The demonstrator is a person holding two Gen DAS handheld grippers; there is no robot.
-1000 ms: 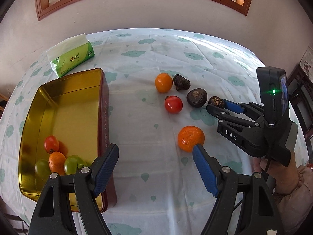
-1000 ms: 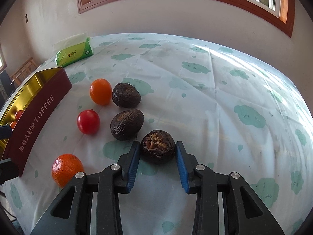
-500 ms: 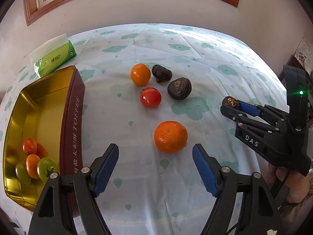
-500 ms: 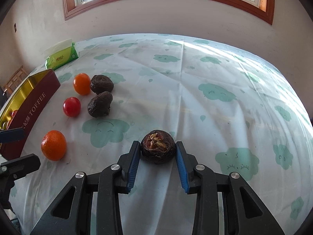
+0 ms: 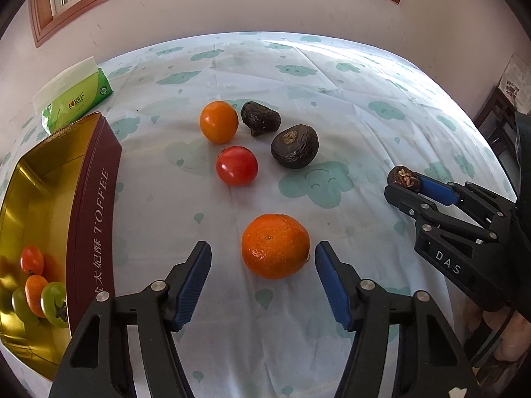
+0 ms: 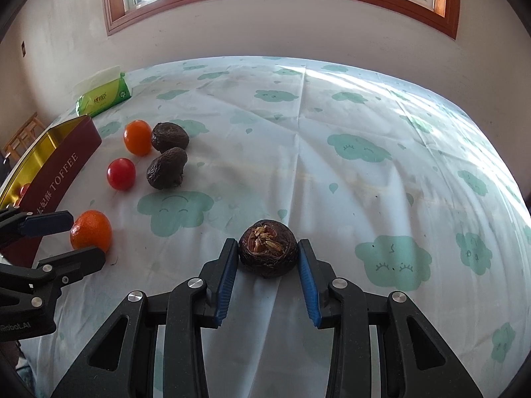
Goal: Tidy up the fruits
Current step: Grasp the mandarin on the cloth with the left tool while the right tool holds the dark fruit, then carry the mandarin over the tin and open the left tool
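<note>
**Left wrist view: jaws closing around the mandarin**

Left wrist view shows the left gripper straddling a mandarin that sits on the tablecloth. Its jaws have just been closing, with the mandarin between them, yet a gap shows on each side of the fruit, so the blue pads do not press on it. The gap on the right side is slim.

Toward the far edge of the table from the mandarin lie a red tomato, an orange tomato and two wrinkled dark fruits: one right of the red tomato, the other just beside the orange tomato.

At the table's left edge stands an open tin marked TOFFEE, gold inside. In its near end lie a red tomato, a small orange fruit and green ones, bunched together. A green tissue pack lies at the far left corner, beyond the tin.

Right wrist view shows the right gripper with its jaws narrow, clamped on a third dark fruit, a split one with brown flesh showing on top. It is held over the cloth near the middle of the table, well apart from the tin. A hand shows below that gripper at the right edge of the left view.
</note>
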